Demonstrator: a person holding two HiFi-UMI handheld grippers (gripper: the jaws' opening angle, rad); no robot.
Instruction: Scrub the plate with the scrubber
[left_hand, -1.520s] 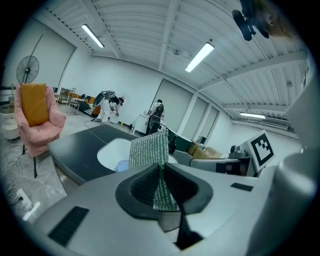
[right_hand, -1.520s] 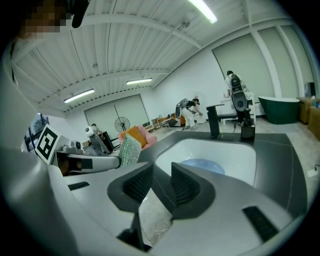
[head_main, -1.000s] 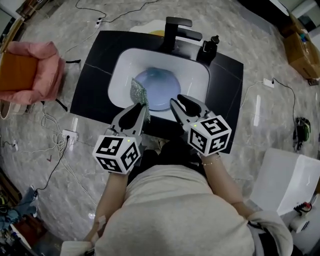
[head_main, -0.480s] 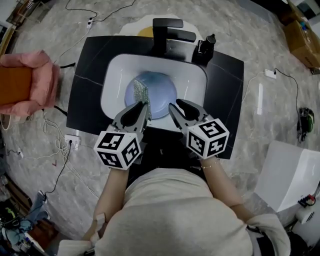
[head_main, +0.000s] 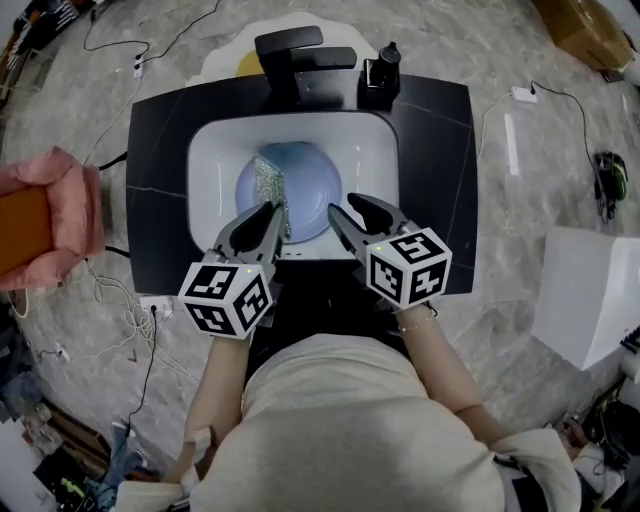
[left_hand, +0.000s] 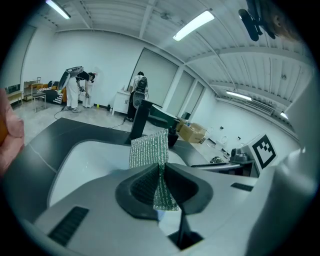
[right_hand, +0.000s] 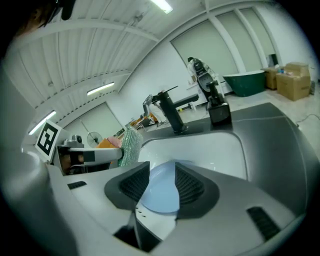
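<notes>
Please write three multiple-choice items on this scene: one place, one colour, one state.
1. Where does the plate lie?
A. in the white sink
B. on the black counter
C. on the floor

2. What colour is the plate?
A. red
B. light blue
C. black

3. How do the jaws of the left gripper stand?
A. apart, empty
B. shut on the scrubber
C. shut on the plate

Answers: 1 A, the head view shows it inside the basin; 2 B, it looks pale blue in two views; 3 B, the mesh is pinched between them.
</notes>
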